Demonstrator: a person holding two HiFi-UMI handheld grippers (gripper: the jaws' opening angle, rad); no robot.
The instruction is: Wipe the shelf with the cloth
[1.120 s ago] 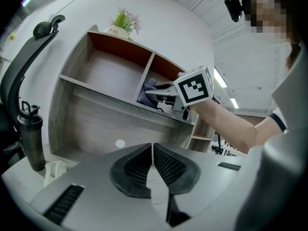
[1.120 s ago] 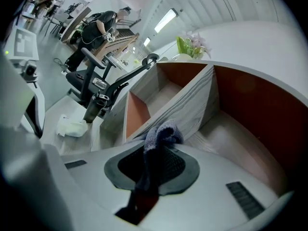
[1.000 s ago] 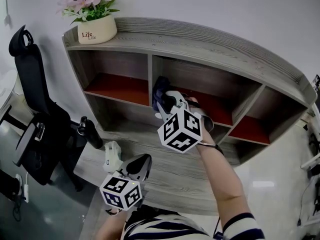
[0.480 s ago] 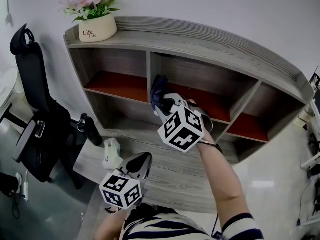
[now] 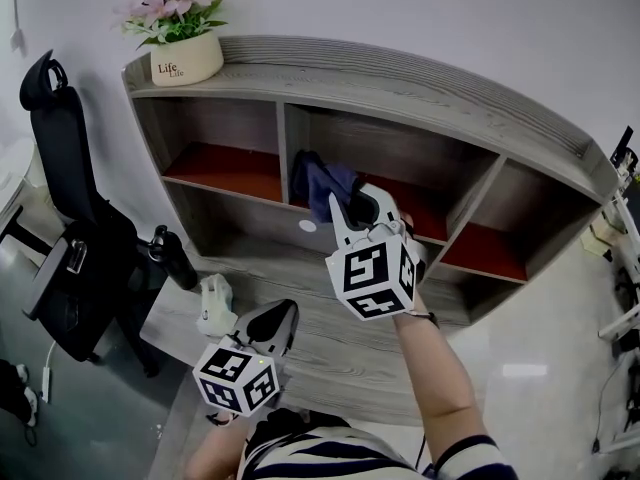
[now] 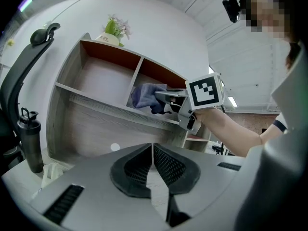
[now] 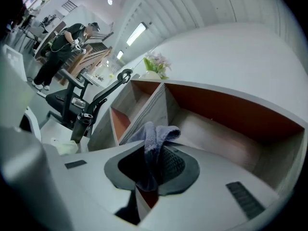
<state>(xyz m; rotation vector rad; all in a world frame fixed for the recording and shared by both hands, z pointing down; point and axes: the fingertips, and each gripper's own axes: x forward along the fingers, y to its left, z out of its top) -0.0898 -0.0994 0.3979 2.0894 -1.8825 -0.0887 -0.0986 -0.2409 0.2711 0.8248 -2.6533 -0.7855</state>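
While the right gripper (image 5: 352, 204) reaches into the middle bay of the shelf (image 5: 420, 88), its jaws are clamped on the cloth (image 5: 314, 180), which bunches at the bay's left end beside the divider — whether it presses the red board is unclear. The left gripper (image 6: 153, 163) hangs low in front, jaws together on nothing. Wiping looks under way in this bay; no view shows which surfaces are done, so the side bays and top probably remain.
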